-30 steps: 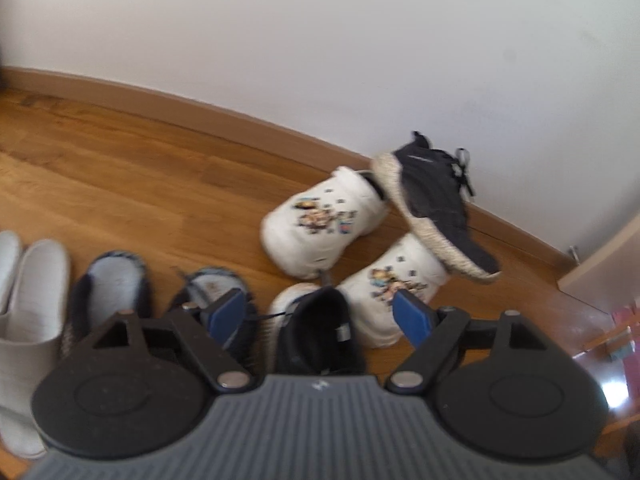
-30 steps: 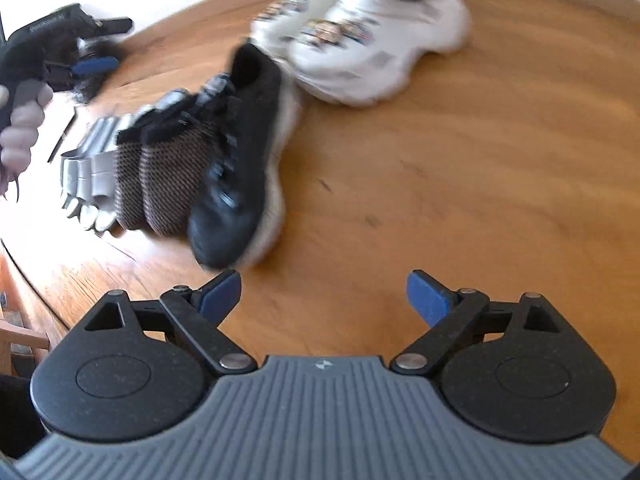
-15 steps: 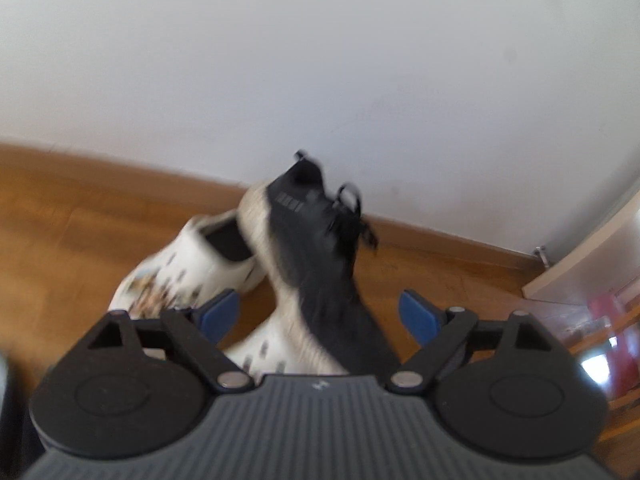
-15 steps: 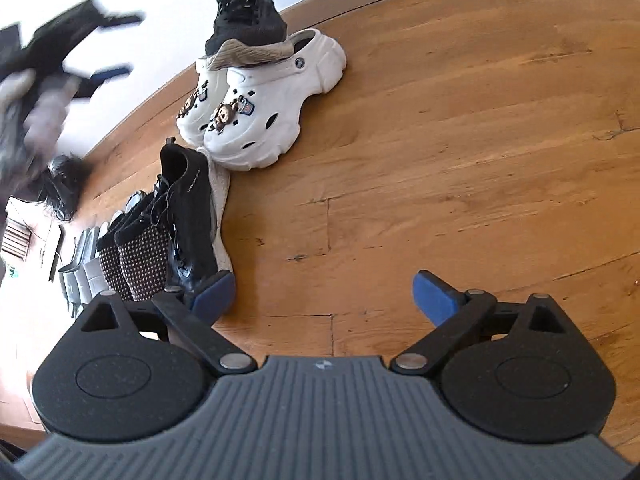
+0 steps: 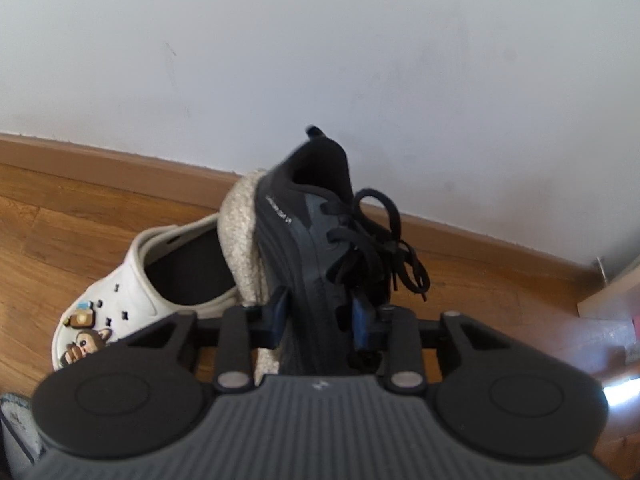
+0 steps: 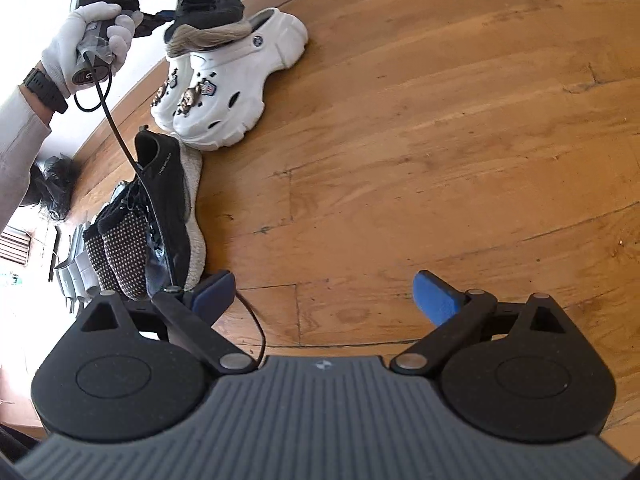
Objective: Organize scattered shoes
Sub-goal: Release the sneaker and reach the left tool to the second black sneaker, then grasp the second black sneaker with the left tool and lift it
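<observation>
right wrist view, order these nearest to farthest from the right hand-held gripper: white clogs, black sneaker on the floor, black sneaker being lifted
1. black sneaker on the floor, just ahead-left of the right hand-held gripper.
2. white clogs, farther up, left of centre.
3. black sneaker being lifted, top left, resting on the clogs, clamped by the left hand-held gripper.
</observation>
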`<state>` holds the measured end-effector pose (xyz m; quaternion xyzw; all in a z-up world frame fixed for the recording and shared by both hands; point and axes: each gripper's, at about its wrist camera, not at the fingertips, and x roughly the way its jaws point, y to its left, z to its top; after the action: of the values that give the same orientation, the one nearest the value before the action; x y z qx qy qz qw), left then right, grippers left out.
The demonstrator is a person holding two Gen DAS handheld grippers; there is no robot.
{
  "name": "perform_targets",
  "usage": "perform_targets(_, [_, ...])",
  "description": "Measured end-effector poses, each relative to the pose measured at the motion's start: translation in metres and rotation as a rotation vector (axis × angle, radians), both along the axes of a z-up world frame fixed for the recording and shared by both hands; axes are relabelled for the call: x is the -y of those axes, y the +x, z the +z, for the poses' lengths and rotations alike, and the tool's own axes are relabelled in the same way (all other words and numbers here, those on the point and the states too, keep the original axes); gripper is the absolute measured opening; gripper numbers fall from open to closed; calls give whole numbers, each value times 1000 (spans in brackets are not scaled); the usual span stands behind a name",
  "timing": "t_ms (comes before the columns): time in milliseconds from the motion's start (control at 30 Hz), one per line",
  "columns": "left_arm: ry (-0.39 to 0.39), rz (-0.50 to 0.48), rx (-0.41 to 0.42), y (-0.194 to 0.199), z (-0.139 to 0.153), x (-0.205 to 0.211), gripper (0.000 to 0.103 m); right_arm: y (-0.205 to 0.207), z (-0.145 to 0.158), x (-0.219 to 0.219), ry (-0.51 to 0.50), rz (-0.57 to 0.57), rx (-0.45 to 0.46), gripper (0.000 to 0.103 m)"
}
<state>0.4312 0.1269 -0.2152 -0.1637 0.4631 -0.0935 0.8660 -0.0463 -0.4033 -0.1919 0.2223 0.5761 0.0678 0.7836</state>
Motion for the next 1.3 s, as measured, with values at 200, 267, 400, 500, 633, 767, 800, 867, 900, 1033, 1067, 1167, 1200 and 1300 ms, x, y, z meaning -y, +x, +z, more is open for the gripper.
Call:
perform_targets(200, [-65, 41, 38, -27, 14, -14, 18, 4, 0, -5, 12, 31, 10, 97])
perform_targets(267, [-98, 45, 65, -45, 26, -16, 18, 5, 1, -9, 18, 39, 14, 97])
perform_targets(400, [-150, 64, 69, -74, 30, -23, 17, 7, 4, -17, 18, 59, 26, 97])
perform_targets(500, [-180, 102, 49, -99, 21, -31, 17, 8, 8, -23, 23, 68, 39, 97])
perform_targets(633, [-154, 84, 113, -128, 11, -26, 19, 14, 18, -27, 49, 81, 95, 97])
perform_targets(767, [-137, 66, 131, -134, 7, -29, 25, 40, 33, -28, 87, 81, 222, 98])
perform_targets(800, [-138, 63, 129, -135, 6, -31, 25, 49, 38, -29, 90, 80, 257, 100])
perform_targets(867, [-136, 62, 110, -136, 2, -33, 31, 63, 44, -32, 98, 80, 307, 102])
perform_targets(900, [-140, 66, 103, -140, 0, -35, 33, 80, 49, -36, 110, 73, 349, 102])
perform_targets(1033, [-141, 73, 85, -137, -6, -38, 40, 140, 62, -57, 165, 74, 446, 102])
perform_targets(1067, [-143, 72, 83, -136, -8, -40, 40, 156, 63, -62, 179, 66, 459, 102])
perform_targets(1167, [-134, 68, 82, -136, -12, -44, 43, 205, 62, -81, 225, 44, 484, 102])
perform_targets(1200, [-127, 66, 83, -133, -14, -43, 44, 222, 57, -89, 232, 32, 472, 102])
perform_targets(1300, [-73, 35, 96, -129, -17, -46, 50, 245, 42, -100, 233, -40, 437, 102])
